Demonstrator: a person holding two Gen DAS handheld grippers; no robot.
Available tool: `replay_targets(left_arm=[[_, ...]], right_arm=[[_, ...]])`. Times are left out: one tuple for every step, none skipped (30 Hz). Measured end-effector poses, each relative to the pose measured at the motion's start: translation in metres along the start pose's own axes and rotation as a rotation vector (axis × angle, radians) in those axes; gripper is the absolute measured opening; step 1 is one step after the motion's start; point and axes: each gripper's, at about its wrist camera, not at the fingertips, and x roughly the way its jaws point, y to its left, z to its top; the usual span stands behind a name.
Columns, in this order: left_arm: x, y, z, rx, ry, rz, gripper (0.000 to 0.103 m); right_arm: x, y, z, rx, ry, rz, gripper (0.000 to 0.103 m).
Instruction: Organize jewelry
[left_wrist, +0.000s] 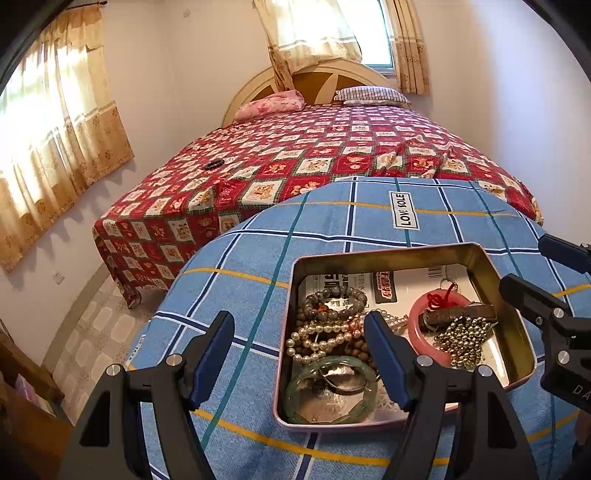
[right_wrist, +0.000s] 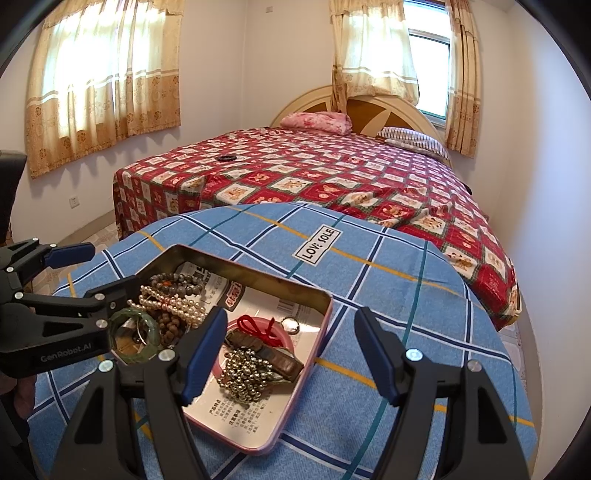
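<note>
jewelry (left_wrist: 332, 332) piled in open metal tin (left_wrist: 388, 253) on blue plaid cloth (left_wrist: 240, 266). left gripper (left_wrist: 301, 360) jaws wide, holding nothing, straddling tin's left wall. right gripper (right_wrist: 291, 360) wide apart, empty, over tin's right edge.

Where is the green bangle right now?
The green bangle lies in the tin's near left corner in the left wrist view, just below the pearls.
</note>
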Motion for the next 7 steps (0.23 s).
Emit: replay_targets(left_arm=[[0.0,-0.0004,-0.0002,0.001,0.0,-0.001,0.073],[0.0,-0.0005,-0.0005,0.0,-0.002,-0.003,0.073],[-0.0003,-0.001,-0.0004,-0.001,-0.002,-0.002,0.073],[-0.0004,-0.0012,-0.0004,-0.001,-0.002,-0.002,0.073],[-0.0001,-0.001,-0.0004,-0.002,0.0,-0.003,0.073],[-0.0003,-0.0012,-0.0004,-0.002,0.001,-0.006,0.073],[-0.0004,-0.0017,-0.0005,-0.001,0.002,-0.008,0.073]], right_arm=[[0.0002,0.0,-0.0003,0.001,0.0,-0.001,0.073],[-0.0004,0.0,0.0,0.003,0.0,-0.001,0.073],[0.0001,0.0002,-0.0002,0.001,0.001,-0.001,0.074],[0.0003,0.0001,-0.0004,0.0,0.001,-0.001,0.074],[0.0001,0.0002,-0.0003,-0.001,0.001,-0.001,0.074],[-0.0001,0.0001,-0.0002,-0.001,0.001,-0.002,0.074],[-0.0003,-0.0001,-0.0002,0.0,0.001,-0.002,0.074]])
